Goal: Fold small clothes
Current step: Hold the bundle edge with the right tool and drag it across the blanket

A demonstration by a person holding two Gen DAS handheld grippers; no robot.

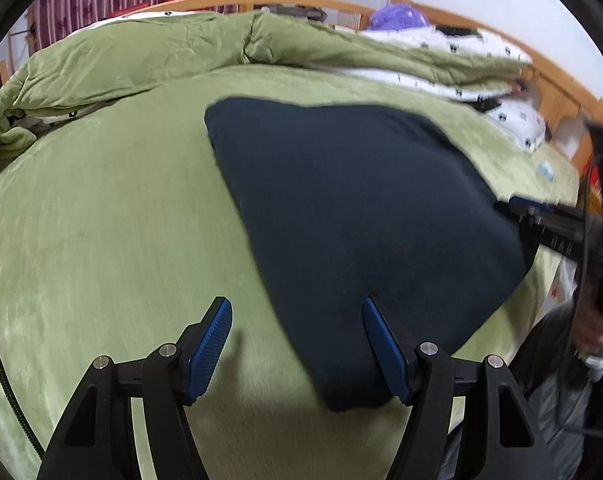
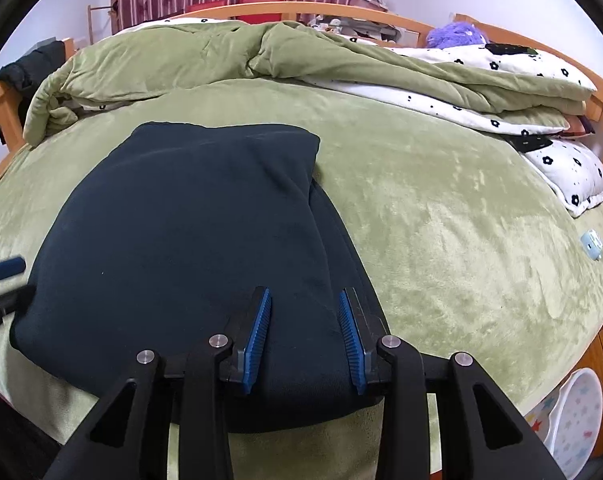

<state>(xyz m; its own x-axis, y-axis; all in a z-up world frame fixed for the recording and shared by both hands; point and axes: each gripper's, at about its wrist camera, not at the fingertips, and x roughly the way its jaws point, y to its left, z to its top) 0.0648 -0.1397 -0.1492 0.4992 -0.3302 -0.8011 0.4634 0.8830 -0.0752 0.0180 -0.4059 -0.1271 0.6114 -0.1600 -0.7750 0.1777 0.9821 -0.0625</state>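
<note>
On the green bed (image 2: pixel 441 240) lies a dark folded garment (image 2: pixel 189 240), flat near the front edge. Right gripper (image 2: pixel 305 336) hovers over its near hem, jaws narrow, empty. Left gripper (image 1: pixel 297 344), jaws wide, empty, straddles its near corner.

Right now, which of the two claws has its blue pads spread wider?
The left claw: its pads stand far apart beside the folded dark blue garment. The right claw shows a narrower gap.
</note>
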